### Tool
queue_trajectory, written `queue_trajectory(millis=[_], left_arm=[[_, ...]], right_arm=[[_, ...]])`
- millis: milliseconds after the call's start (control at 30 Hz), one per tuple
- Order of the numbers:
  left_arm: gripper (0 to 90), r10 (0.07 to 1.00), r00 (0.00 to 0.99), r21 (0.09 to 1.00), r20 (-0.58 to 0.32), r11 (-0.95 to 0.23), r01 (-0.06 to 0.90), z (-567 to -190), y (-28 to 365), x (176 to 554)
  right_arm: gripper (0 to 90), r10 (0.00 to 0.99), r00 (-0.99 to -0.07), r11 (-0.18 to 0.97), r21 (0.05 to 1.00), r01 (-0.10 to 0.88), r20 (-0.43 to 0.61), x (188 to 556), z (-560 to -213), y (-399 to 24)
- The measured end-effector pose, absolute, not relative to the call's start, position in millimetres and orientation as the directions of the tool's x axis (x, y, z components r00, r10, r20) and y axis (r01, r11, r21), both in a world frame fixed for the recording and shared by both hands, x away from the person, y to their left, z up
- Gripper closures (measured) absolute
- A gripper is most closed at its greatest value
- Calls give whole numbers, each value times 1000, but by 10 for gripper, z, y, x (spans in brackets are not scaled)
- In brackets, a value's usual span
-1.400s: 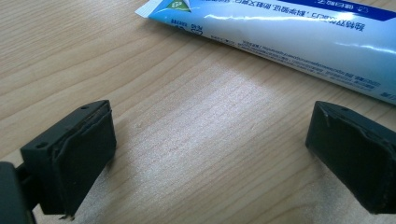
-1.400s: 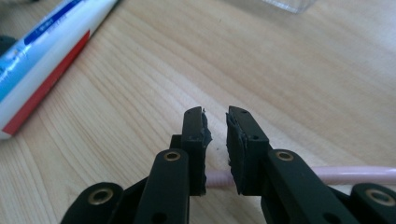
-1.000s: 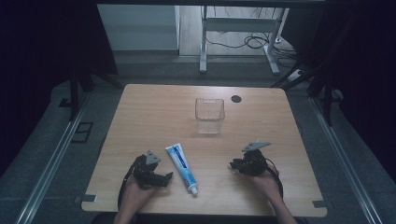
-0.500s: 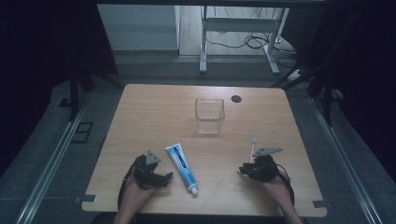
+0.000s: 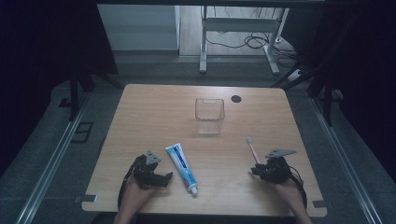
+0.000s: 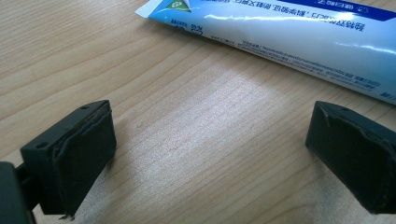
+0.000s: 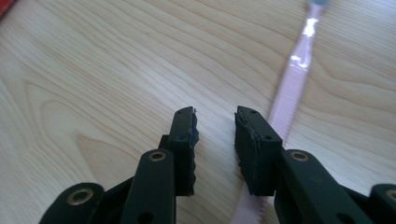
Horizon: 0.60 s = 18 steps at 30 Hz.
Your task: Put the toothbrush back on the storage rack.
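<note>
Fingers hiding pink toothbrush handle, head blurred

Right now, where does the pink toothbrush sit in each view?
High view: toothbrush lies right of centre, just ahead of the right tongs.
Left gripper view: not in it.
Right gripper view: toothbrush runs from the top right down under the right-hand jaw.
Shared landmark: the wooden table, also.
</note>
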<state>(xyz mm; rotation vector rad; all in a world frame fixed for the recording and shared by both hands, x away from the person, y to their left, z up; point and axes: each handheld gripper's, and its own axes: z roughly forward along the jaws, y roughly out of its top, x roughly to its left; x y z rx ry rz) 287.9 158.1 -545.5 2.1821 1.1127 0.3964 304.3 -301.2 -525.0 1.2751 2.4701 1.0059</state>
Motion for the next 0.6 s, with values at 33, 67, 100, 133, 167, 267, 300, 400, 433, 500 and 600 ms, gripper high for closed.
queue_trajectory(millis=[33, 67, 100, 133, 167, 267, 300, 400, 433, 500, 600], left_arm=[[19, 804, 595, 667, -24, -430, 608, -5454, 1582, 2879], [19, 804, 595, 667, -24, -430, 608, -5454, 1582, 2879], [19, 804, 594, 667, -24, -430, 608, -5455, 1582, 2879], [19, 804, 595, 667, -24, -430, 608, -5454, 1582, 2880], [19, 804, 595, 667, -24, -430, 608, -5454, 1582, 2879], [19, 804, 594, 667, -24, -430, 608, -5455, 1581, 2879], [19, 804, 594, 667, -24, -430, 608, -5454, 1582, 2879], [19, 804, 594, 668, -24, -429, 608, -5455, 1581, 2879], [19, 804, 594, 668, -25, -429, 609, -5455, 1581, 2879], [19, 804, 593, 668, -25, -428, 609, -5455, 1581, 2879], [19, 805, 592, 668, -26, -427, 610, -5455, 1580, 2878]], right_arm=[[678, 782, -610, 401, 643, 653, 132, 3047, -5248, -3046], [680, 794, -595, 394, 640, 660, 125, 3058, -5243, -3119], [680, 794, -595, 394, 640, 660, 125, 3058, -5243, -3119], [680, 799, -589, 392, 639, 662, 120, 3064, -5241, -3145], [682, 806, -581, 390, 636, 666, 114, 3070, -5237, -3178], [682, 809, -576, 386, 631, 673, 120, 3071, -5232, -3200], [681, 805, -580, 389, 627, 674, 124, 3069, -5230, -3195], [672, 793, -596, 404, 623, 669, 125, 3062, -5187, -3177], [666, 793, -596, 402, 624, 670, 129, 3061, -5158, -3177], [654, 794, -594, 401, 623, 671, 128, 3070, -5096, -3194], [632, 803, -582, 401, 610, 684, 125, 3102, -5021, -3239]])
